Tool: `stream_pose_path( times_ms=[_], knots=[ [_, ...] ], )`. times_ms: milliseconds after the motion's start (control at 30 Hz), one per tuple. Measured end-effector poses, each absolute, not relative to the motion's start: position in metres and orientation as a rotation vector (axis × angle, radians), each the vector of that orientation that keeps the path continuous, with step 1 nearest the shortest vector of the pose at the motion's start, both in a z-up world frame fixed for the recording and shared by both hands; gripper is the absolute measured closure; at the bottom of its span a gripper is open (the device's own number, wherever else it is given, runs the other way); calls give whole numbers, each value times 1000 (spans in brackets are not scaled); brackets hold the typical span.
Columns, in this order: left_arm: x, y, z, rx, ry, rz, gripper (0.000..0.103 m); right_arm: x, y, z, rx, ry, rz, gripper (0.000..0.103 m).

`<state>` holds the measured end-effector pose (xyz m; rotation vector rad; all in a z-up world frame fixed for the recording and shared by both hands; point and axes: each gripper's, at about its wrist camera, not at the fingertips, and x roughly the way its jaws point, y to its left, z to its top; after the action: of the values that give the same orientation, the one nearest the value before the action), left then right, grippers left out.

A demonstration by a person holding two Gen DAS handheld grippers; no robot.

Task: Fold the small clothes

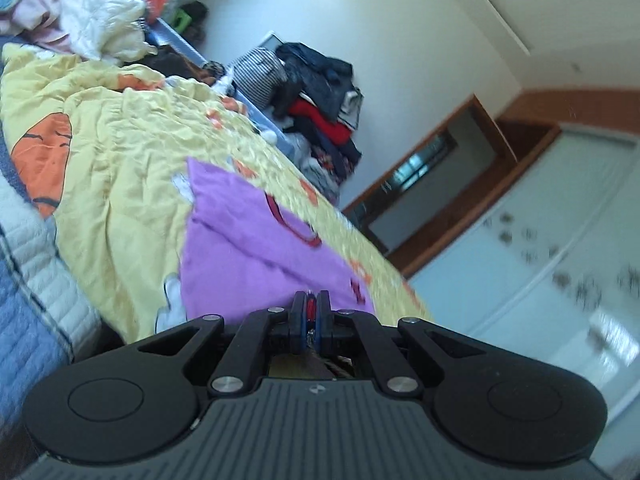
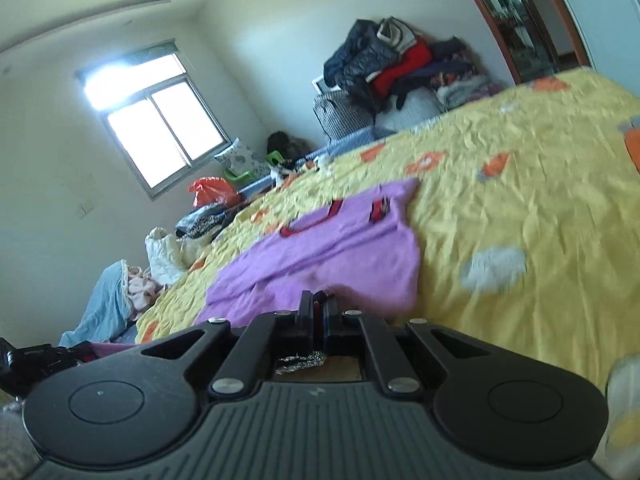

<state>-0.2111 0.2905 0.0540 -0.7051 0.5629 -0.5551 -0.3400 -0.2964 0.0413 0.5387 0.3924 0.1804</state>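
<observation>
A small purple shirt (image 1: pixel 256 252) with red and dark trim at the neck lies spread on a yellow bedspread (image 1: pixel 120 152). My left gripper (image 1: pixel 311 300) is shut at the shirt's near edge; whether cloth is pinched between the fingers is hidden. In the right wrist view the same purple shirt (image 2: pixel 332 256) lies flat, one sleeve with a red cuff folded inward. My right gripper (image 2: pixel 318 300) is shut at the shirt's near hem; a grip on cloth cannot be confirmed.
A heap of loose clothes (image 1: pixel 100 12) sits at the bed's far end, with more clothes (image 2: pixel 116 292) beside it. A pile of dark and red garments (image 2: pixel 400 64) stands against the wall. A wooden door frame (image 1: pixel 440 200) and a window (image 2: pixel 160 128) show.
</observation>
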Motion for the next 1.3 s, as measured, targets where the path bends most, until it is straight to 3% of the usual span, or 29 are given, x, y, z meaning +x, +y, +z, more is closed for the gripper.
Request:
stream_pose_path(
  times_ms=[167,300,400,467,533,567,600,633,767,900,967,1033,1300],
  knots=[
    [-145,302,62,-757,535,-523,103,-272,-327,41,570,389,194,99],
    [-92,294,52,-711,619,-496,103,-204,-337,31,578,471,219,99],
    [-99,269,44,-530,693,-515,103,-183,-326,25,541,524,237,99],
    [-115,246,31,-426,785,-581,84,-183,-316,22,515,532,252,99],
    [-136,225,18,-356,802,-631,35,-186,-312,17,520,541,265,99],
    [-145,213,15,-300,783,-670,24,-187,-310,15,521,546,266,99],
    [-153,200,14,-216,759,-680,6,-188,-308,12,515,554,273,99],
    [-162,184,15,-79,707,-669,4,-189,-307,9,517,562,282,99],
    [-215,133,5,442,424,-672,4,-193,-307,3,526,575,264,99],
    [-252,112,-30,704,303,-672,7,-195,-313,5,543,560,257,99],
    [-260,106,-47,757,280,-654,18,-195,-313,4,544,560,254,99],
    [-257,105,-55,731,305,-639,43,-193,-313,2,547,565,261,99],
    [-238,104,-67,698,360,-614,43,-191,-310,1,550,569,263,99]
  ],
)
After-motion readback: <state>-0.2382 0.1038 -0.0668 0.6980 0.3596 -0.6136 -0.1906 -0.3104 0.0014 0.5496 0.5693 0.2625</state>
